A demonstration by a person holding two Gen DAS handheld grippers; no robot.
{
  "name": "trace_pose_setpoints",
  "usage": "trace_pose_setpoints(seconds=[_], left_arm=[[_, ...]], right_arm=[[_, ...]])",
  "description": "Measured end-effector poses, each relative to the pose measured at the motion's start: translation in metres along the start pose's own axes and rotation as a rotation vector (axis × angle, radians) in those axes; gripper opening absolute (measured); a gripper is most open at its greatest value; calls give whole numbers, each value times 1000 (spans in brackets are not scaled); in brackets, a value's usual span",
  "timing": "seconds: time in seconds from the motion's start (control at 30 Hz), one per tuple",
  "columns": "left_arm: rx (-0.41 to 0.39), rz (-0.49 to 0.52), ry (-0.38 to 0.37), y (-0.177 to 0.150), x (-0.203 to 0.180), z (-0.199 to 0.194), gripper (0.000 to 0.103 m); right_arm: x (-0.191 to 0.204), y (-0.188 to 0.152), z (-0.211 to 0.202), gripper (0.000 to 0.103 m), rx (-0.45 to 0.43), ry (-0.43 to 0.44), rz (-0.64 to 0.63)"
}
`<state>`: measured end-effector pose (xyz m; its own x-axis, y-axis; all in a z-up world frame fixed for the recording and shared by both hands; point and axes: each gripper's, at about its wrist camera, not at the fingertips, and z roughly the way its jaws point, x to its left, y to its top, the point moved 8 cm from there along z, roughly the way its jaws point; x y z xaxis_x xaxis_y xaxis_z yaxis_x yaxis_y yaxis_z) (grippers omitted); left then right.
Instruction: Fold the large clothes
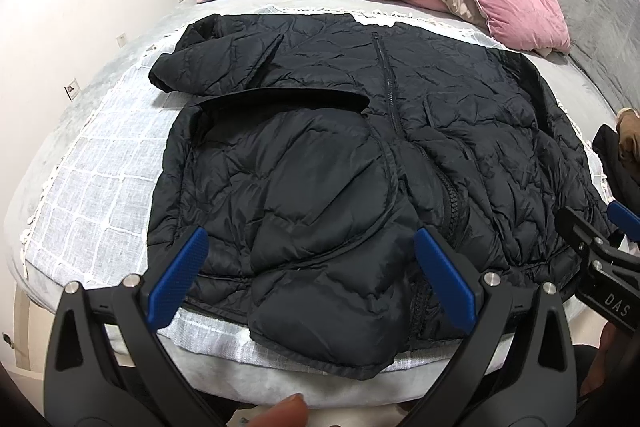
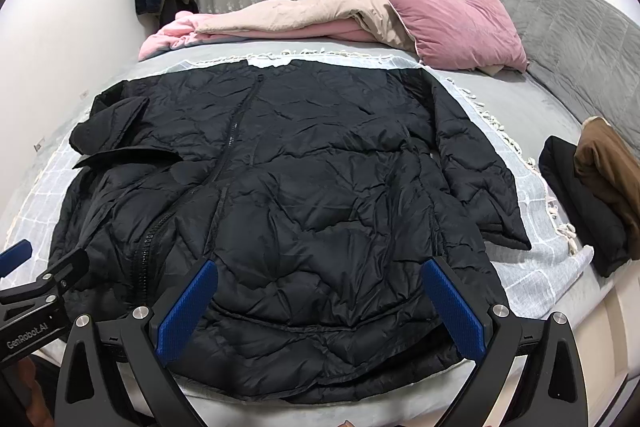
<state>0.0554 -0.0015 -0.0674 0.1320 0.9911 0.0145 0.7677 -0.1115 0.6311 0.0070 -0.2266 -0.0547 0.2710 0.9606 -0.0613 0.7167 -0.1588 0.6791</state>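
Observation:
A large black quilted puffer jacket lies front up on the bed, zipper closed, hood end toward me; it also shows in the right wrist view. Its left sleeve is folded across the chest. Its right sleeve lies out to the side. My left gripper is open and empty, just above the hood at the near edge. My right gripper is open and empty, above the jacket's near right part. Each gripper shows at the edge of the other's view.
A white checked cloth lies under the jacket on the grey bed. A pink pillow and a rumpled beige and pink duvet lie at the far side. Folded black and brown clothes sit at the right. Coats hang in the far corner.

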Motion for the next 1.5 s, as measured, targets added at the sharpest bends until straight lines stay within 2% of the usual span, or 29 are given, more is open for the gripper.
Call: trace_pose_setpoints(seconds=[0.3,0.37,0.5,0.6,0.7,0.8,0.9,1.07,1.17,1.23,1.27,1.3,1.33,1.37,1.4,1.43,1.5], left_arm=[[-15,-1,-60,9,7,2,103],[-26,21,-81,18,13,1,103],[-22,36,-62,38,44,7,103],[56,9,-88,43,73,26,102],[127,-64,-106,43,104,50,102],[180,-147,-125,32,134,73,102],[225,-227,-170,12,156,90,102],[337,-279,-301,-18,158,110,95],[388,-291,-411,-34,146,110,85],[388,-258,-437,-39,140,103,73],[391,-242,-455,-41,136,98,49],[409,-255,-503,-43,133,93,13],[415,-297,-560,-43,132,88,12],[397,-314,-565,-40,136,83,10],[362,-307,-549,-35,141,74,9],[311,-294,-525,-29,149,62,9],[247,-294,-507,-23,167,38,8]], right_arm=[[-7,4,-1,103,6,35,3],[-19,10,-3,103,10,73,36],[-51,25,-5,103,33,127,117],[-75,31,0,103,71,172,199],[-96,32,15,103,156,250,280],[-113,28,33,103,212,343,367],[-132,10,57,103,260,443,513],[-137,-25,92,103,375,554,628],[-131,-35,97,100,412,634,661],[-124,-39,95,94,432,702,688],[-120,-42,96,78,450,740,694],[-117,-44,95,48,463,764,685],[-114,-45,94,29,471,764,655],[-118,-43,93,12,449,715,631],[-125,-39,89,10,410,663,605],[-131,-34,85,9,377,647,598],[-147,-20,69,8,299,652,613]])
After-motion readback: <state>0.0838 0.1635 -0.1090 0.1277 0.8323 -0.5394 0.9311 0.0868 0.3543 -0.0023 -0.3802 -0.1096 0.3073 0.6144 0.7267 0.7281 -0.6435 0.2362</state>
